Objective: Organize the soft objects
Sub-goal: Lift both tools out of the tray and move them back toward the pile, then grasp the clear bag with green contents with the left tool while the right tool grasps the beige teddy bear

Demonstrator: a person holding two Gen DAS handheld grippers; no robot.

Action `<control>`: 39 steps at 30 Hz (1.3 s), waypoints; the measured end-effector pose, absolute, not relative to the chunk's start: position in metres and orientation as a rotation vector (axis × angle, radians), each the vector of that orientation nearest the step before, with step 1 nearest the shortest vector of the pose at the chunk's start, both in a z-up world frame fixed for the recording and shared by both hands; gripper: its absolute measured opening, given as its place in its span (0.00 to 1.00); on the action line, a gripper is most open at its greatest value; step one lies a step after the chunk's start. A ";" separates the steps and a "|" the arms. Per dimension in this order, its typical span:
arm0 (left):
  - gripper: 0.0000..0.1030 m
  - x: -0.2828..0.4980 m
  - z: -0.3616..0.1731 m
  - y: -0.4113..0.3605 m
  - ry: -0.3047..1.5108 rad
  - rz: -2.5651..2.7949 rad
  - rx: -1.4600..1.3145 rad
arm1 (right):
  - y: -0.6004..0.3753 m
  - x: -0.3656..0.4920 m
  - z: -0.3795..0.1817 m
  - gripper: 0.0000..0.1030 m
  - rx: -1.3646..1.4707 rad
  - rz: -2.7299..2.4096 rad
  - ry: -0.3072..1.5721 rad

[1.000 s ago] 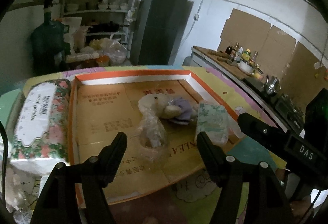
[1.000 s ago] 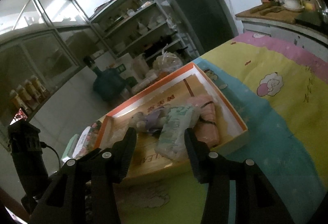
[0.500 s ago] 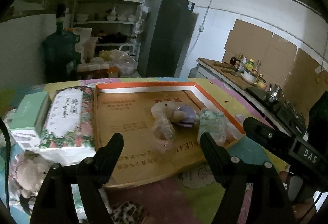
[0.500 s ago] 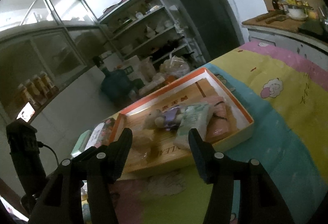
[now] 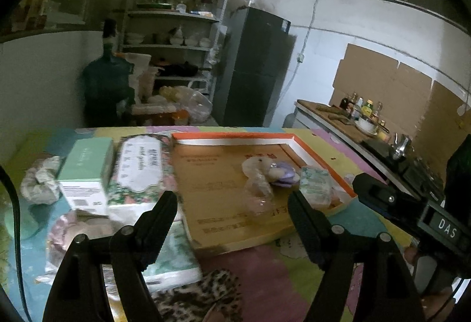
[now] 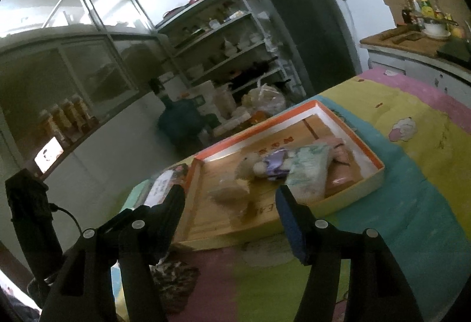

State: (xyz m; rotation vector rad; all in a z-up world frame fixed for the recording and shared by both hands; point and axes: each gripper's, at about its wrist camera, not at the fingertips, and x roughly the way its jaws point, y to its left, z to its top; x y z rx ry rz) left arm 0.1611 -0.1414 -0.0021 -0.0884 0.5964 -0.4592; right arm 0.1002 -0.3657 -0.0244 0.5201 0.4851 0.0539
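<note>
Both grippers have backed off the tray (image 5: 321, 158); packs (image 5: 138, 171) sit left.

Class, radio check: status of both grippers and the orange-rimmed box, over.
Left gripper open, empty. Right gripper opening, nothing between jaws. Orange-rimmed cardboard box holds plush toy and green-patterned soft pack. Nothing blocking.

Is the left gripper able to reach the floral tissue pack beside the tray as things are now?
Probably yes. The floral tissue pack lies just ahead of the left gripper, whose jaws stand open and empty, with nothing in between.
</note>
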 end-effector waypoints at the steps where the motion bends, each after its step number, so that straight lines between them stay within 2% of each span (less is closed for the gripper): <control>1: 0.75 0.160 -0.001 -0.138 0.594 -0.454 -0.091 | -0.362 0.100 -0.024 0.66 0.516 0.057 0.485; 3: 0.75 0.155 -0.001 -0.130 0.587 -0.443 -0.098 | -0.356 0.100 -0.023 0.70 0.507 0.066 0.487; 6: 0.75 0.151 0.001 -0.118 0.577 -0.427 -0.109 | -0.343 0.099 -0.020 0.71 0.489 0.083 0.489; 10: 0.84 0.143 0.002 -0.103 0.565 -0.408 -0.120 | -0.326 0.097 -0.017 0.71 0.465 0.103 0.492; 39: 0.85 0.114 -0.008 0.001 0.527 -0.206 -0.139 | -0.222 0.100 -0.006 0.73 0.320 0.176 0.520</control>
